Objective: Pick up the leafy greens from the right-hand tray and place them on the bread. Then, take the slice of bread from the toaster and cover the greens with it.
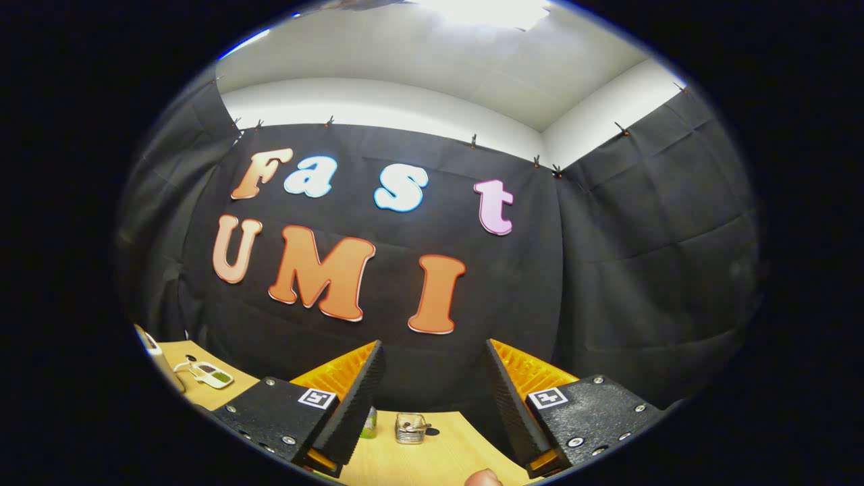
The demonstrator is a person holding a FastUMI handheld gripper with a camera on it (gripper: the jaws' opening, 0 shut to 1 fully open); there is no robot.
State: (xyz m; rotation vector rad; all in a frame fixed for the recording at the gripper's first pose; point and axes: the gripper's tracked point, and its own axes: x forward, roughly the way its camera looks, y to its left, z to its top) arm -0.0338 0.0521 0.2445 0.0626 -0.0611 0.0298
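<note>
Gripper (432, 398) fingers spread wide, holding nothing – aimed high over the light wooden table (445, 452). I'd tilt down first, find the greens tray on the right.

No readable text besides wall letters.

gripper (432, 378): one, its two fingers (354, 398) spread apart, nothing between them
small silver metal toaster (410, 428): one
pale wooden table (439, 459): one
small white device with cable (210, 374): one

hand-held gripper (432, 398) | ribbed wedge fingers, parted | textured blocks with screws | square tag markers
</note>
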